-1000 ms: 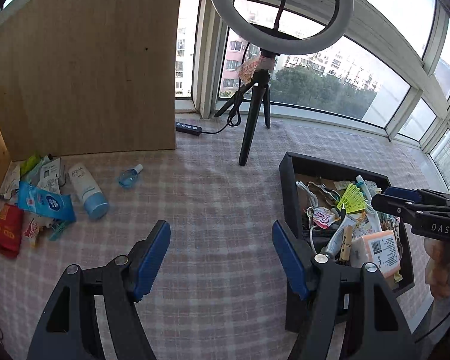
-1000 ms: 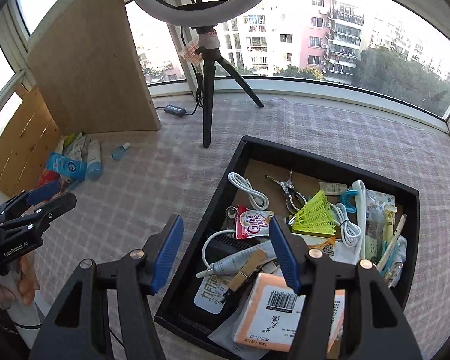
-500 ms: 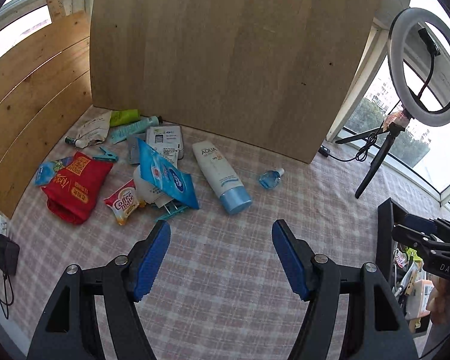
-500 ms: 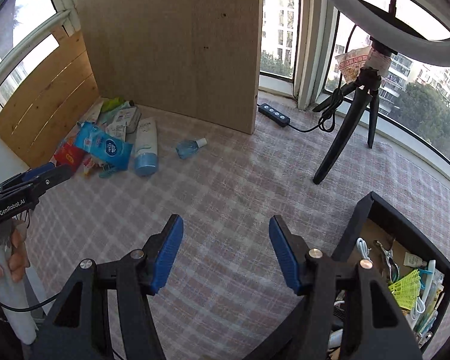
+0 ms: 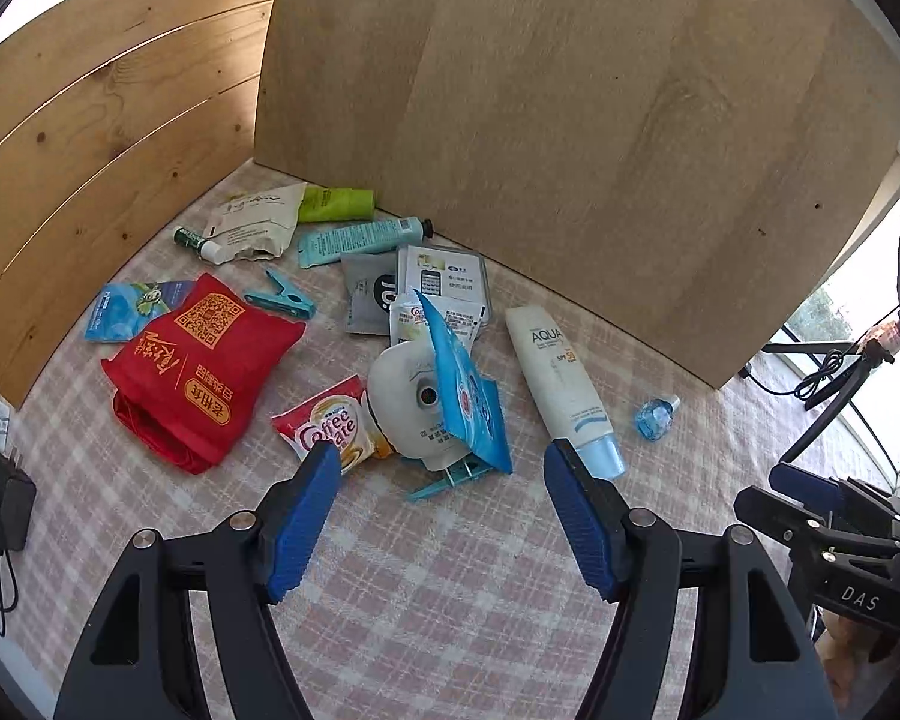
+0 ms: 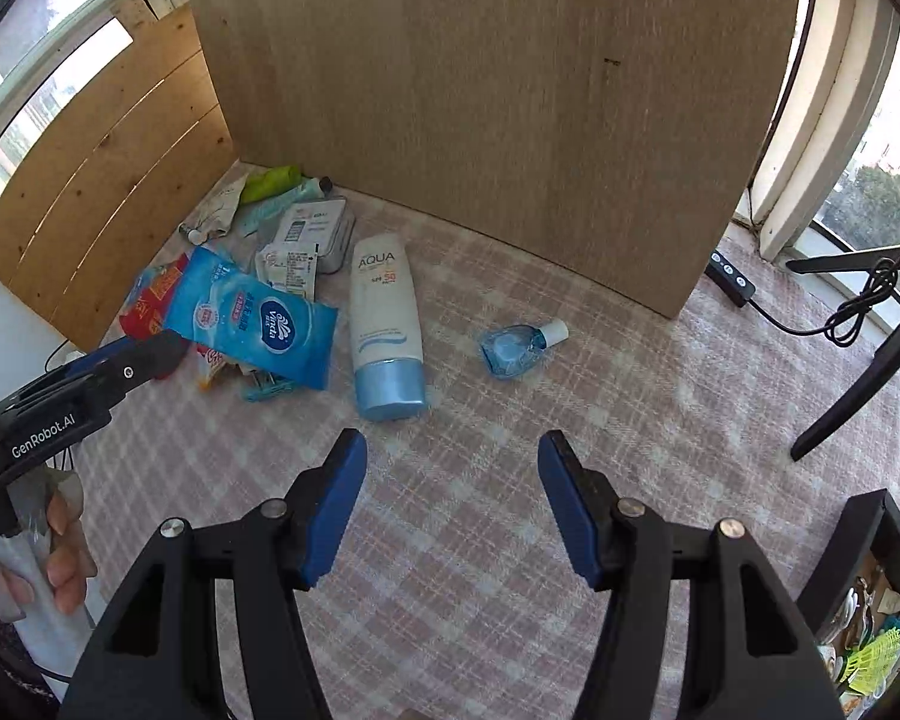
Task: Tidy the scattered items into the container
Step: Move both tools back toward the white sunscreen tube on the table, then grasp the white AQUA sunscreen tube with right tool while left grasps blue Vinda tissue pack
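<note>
Container (image 6: 870, 546) part-filled, well right of the sunscreen tube (image 6: 385, 324). Pile left of the tube (image 5: 306, 348) and small bottle (image 6: 519, 348) still out. Left hand-held gripper (image 5: 441, 516) and right hand-held gripper (image 6: 450, 510) both apart, empty.

We see the clutter bunched in the corner by the wooden boards. Sunscreen tube (image 6: 384, 324) lies flat, blue cap toward us. Wipes pack (image 6: 252, 318) is just left of it, propped over a white mask (image 5: 408, 402) and a teal clip (image 5: 450, 477). Red pouch (image 5: 198, 366) lies further left, creamer sachet (image 5: 330, 429) beside it. Small blue bottle (image 6: 519, 348) lies on its side, apart to the right. Black container (image 6: 870, 552), partly filled, sits at far right.
</note>
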Action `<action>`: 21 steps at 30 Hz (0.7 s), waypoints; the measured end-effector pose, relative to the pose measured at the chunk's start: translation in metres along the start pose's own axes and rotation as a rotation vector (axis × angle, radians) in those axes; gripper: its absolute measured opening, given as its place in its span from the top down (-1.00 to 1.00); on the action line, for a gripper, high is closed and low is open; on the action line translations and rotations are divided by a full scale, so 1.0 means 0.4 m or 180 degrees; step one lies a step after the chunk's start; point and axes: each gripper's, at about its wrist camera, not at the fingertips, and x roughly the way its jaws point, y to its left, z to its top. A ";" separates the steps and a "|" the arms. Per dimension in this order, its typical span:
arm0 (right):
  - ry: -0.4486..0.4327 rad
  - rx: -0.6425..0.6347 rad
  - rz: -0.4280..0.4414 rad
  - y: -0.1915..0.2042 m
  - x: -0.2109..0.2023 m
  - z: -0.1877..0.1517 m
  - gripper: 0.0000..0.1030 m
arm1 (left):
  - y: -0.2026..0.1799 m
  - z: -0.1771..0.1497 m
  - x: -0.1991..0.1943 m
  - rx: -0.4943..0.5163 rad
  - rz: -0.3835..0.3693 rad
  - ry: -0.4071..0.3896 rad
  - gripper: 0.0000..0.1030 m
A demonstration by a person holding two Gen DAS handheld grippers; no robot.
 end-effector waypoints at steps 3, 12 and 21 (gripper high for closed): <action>0.0045 -0.0038 -0.0022 0.032 0.062 0.038 -0.14 | 0.015 0.013 0.032 -0.0074 -0.0018 0.0069 -0.20; 0.0247 -0.0181 -0.0108 0.095 0.224 0.134 -0.14 | 0.026 0.036 0.095 -0.0143 -0.0073 0.0189 0.06; 0.0427 -0.0332 -0.0156 0.127 0.313 0.155 -0.14 | 0.024 0.049 0.125 -0.0121 -0.0041 0.0231 0.32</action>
